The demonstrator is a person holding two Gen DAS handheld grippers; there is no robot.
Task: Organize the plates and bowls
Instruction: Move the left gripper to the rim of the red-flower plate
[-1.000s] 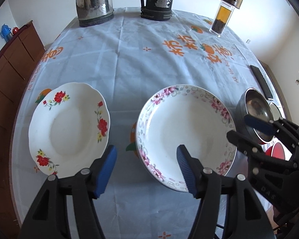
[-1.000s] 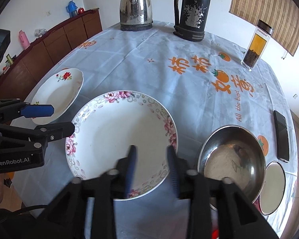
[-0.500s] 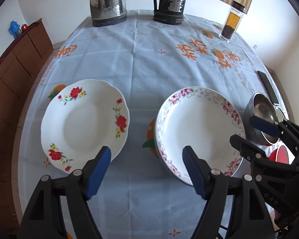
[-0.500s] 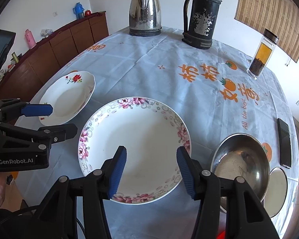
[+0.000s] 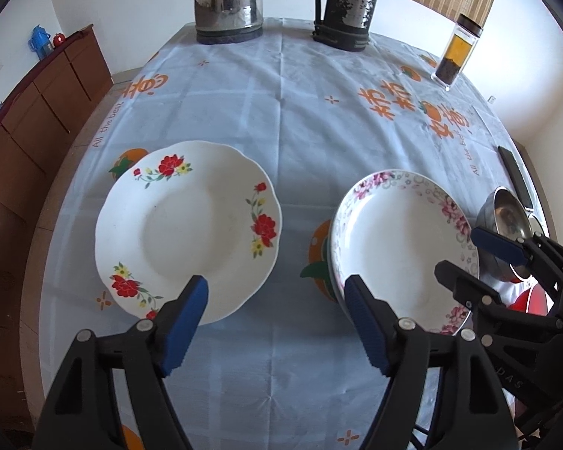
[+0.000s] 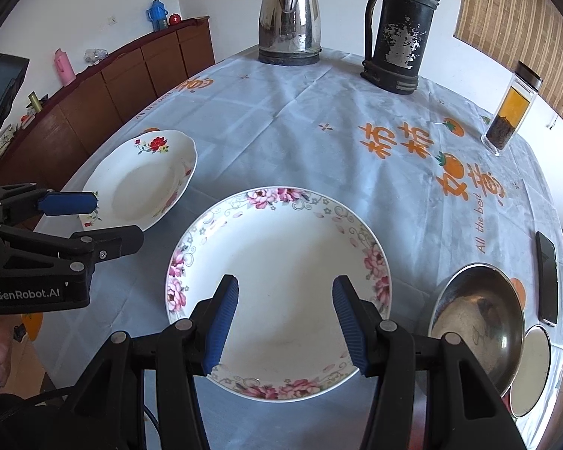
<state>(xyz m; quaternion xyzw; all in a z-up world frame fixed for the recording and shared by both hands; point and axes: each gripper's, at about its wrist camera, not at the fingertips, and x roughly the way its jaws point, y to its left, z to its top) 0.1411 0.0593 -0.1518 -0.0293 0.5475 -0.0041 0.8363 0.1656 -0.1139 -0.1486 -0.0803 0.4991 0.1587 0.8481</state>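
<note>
The fingers of the left gripper (image 5: 276, 322) stand wide apart with nothing between them but bare cloth; its jaws have just been opening, and one blue pad (image 5: 185, 322) overlaps the near rim of the red-flowered plate (image 5: 187, 225) while the other sits at the near edge of the pink-flowered plate (image 5: 401, 255). The right gripper (image 6: 285, 322) also has its fingers spread, hanging over the near half of the pink-flowered plate (image 6: 281, 262) and gripping nothing. Both plates lie flat and empty on the tablecloth (image 6: 300, 120), side by side and a little apart, the red-flowered one (image 6: 142, 183) nearer the left edge of the table. Just beside the pink-flowered plate on the right stands a steel bowl (image 6: 476, 322), with a small round dish (image 6: 531, 371) touching or overlapping its far side at the table's edge. A dark phone (image 6: 547, 277) lies beyond the bowl. At the far end of the table stand a steel kettle (image 6: 289, 22), a worn black flask (image 6: 401, 30) and a glass jar (image 6: 512, 112) with dark contents at its bottom. A brown sideboard (image 6: 124, 75) runs along the wall to the left.
</note>
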